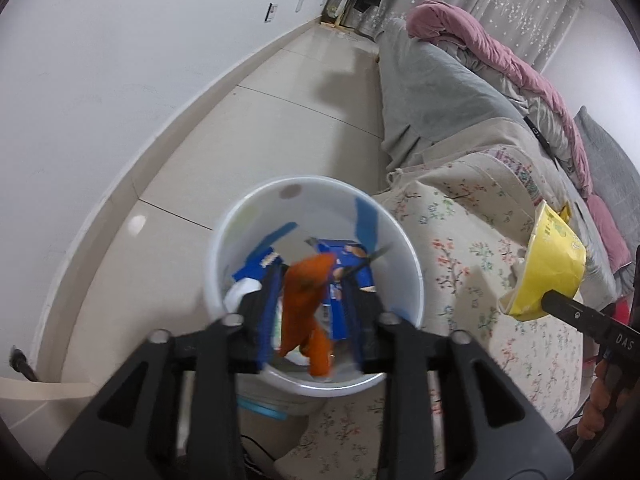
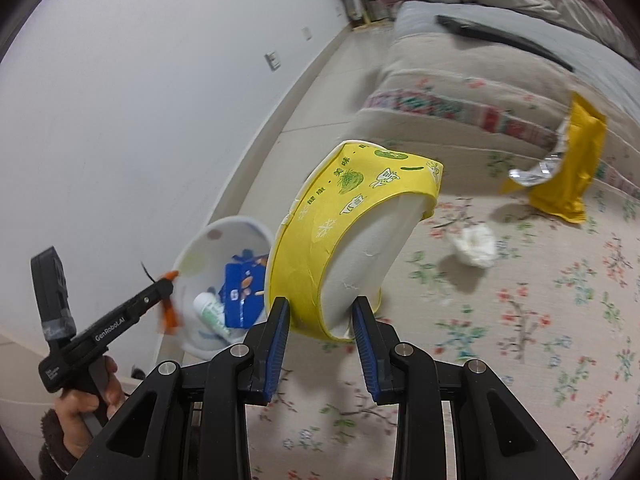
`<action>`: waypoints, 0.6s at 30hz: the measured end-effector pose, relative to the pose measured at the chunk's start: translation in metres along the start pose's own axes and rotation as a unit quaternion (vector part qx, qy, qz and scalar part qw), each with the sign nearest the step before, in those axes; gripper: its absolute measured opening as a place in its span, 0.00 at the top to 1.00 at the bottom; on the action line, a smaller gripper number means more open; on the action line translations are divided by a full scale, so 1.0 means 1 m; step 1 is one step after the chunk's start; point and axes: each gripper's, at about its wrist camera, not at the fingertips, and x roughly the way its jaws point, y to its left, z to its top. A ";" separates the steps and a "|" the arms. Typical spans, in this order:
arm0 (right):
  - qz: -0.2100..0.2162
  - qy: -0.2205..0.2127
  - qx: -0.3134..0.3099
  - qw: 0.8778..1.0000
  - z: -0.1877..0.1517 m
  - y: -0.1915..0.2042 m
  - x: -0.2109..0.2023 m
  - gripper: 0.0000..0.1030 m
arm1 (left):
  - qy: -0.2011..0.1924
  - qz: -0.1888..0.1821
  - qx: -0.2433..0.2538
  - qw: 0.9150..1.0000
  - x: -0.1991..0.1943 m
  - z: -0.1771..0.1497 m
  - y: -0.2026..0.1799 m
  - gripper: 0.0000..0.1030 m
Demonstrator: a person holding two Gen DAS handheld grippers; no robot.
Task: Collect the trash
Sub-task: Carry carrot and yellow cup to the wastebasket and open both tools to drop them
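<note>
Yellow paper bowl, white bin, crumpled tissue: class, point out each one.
yellow paper bowl (image 2: 352, 200), right wrist view, printed outer wall.
white bin (image 1: 256, 208), left wrist view, far rim.
crumpled tissue (image 2: 476, 246), right wrist view, its middle.
</note>
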 end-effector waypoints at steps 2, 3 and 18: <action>0.002 0.007 -0.008 1.000 -0.001 0.008 0.008 0.68 | -0.003 0.012 -0.001 1.000 -0.002 0.000 0.005 0.32; 0.005 0.011 -0.014 1.000 -0.002 0.014 0.013 0.68 | -0.006 0.020 -0.002 1.000 -0.004 0.000 0.008 0.27; 0.029 0.055 -0.098 0.993 -0.006 0.087 0.077 0.67 | 0.029 0.132 -0.034 0.990 -0.013 -0.010 0.061 0.06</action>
